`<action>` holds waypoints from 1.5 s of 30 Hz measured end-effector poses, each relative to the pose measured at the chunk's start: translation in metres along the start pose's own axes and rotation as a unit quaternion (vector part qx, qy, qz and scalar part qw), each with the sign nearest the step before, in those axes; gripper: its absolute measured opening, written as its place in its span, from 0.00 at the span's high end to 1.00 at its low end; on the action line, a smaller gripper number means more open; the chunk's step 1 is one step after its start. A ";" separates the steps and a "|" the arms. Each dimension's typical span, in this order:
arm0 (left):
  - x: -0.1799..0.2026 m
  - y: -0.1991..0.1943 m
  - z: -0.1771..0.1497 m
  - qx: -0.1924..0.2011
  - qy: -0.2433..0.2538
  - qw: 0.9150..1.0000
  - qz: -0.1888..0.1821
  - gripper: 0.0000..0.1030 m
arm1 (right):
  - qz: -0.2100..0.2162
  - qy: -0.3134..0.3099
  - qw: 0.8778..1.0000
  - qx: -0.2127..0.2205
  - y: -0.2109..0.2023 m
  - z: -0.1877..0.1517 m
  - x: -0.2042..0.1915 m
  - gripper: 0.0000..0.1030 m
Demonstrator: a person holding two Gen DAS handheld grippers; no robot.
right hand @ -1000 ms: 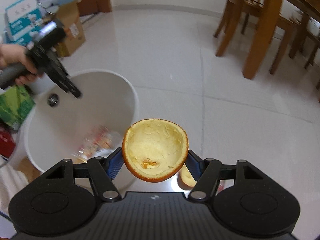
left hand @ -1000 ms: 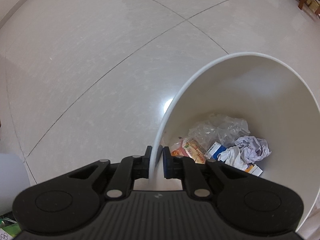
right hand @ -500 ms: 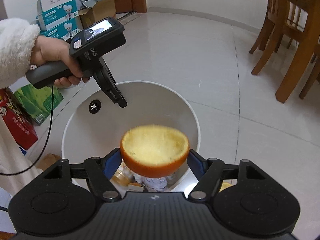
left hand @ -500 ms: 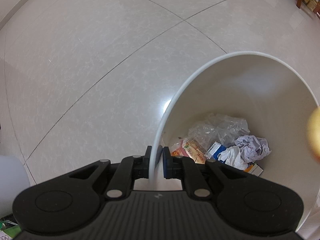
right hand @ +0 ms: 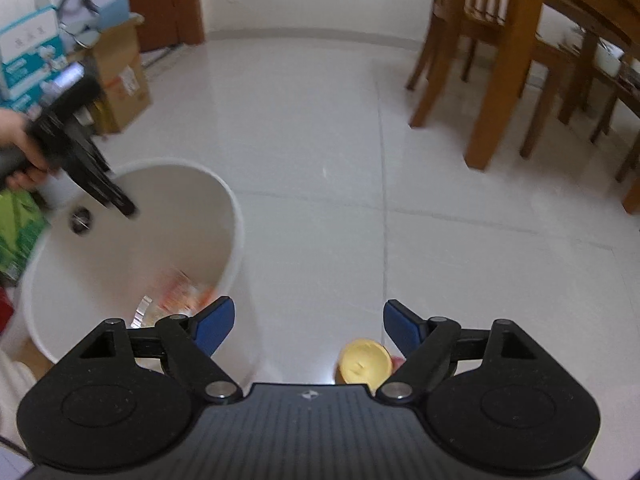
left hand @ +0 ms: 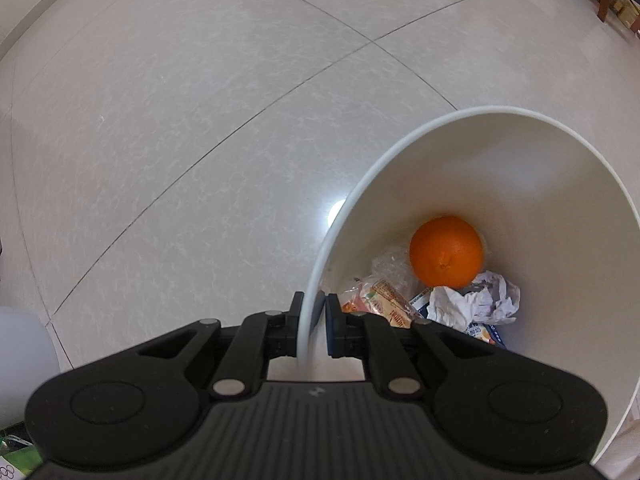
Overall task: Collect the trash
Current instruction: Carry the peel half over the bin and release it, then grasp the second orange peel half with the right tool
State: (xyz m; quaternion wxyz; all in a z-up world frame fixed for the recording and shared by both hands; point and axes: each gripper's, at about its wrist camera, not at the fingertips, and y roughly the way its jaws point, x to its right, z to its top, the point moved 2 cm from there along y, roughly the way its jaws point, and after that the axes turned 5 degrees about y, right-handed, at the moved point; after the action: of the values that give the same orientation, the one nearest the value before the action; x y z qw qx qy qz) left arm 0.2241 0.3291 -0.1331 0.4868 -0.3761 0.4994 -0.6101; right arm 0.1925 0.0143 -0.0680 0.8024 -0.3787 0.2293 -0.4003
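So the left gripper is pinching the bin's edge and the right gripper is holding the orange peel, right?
Not quite. The right gripper is open and empty in the right wrist view; the orange peel lies inside the bin. The left gripper does pinch the bin's edge.

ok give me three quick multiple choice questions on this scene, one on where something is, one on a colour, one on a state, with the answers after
1. Where is the orange peel half?
A. held in the right tongs
B. inside the white bin, on the trash
C. on the wooden chair

2. What colour are the pads of the right tongs?
A. blue
B. red
C. green

3. How are the left tongs set?
A. wide open above the floor
B. shut on a paper ball
C. shut on the rim of the white bin

Answers:
1 B: in the left wrist view the peel lies dome up inside the white bin, beside the crumpled paper.
2 A: both pads show blue in the right wrist view.
3 C: the bin's rim runs between the two closed fingers, while the right tongs stand open and empty.
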 end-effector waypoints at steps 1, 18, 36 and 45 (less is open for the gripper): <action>-0.001 0.000 0.000 0.000 -0.001 1.000 0.000 0.92 | -0.001 0.009 1.000 -0.008 0.009 -0.006 0.006 0.17; -0.004 0.000 0.000 -0.002 -0.009 1.000 0.000 0.92 | -0.062 0.152 0.985 -0.048 0.179 -0.092 0.063 0.12; -0.005 0.000 0.001 -0.003 -0.009 1.000 -0.002 0.92 | -0.111 0.149 0.980 -0.072 0.255 -0.088 0.064 0.06; -0.004 0.000 0.002 -0.003 -0.008 1.000 -0.001 0.92 | -0.094 0.158 0.978 -0.094 0.238 -0.086 0.069 0.24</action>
State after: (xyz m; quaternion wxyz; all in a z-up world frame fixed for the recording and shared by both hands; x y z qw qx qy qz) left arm 0.2269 0.3329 -0.1324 0.4889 -0.3830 0.4974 -0.6058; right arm 0.2858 0.0150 -0.3126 0.6757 -0.4039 0.3530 -0.5057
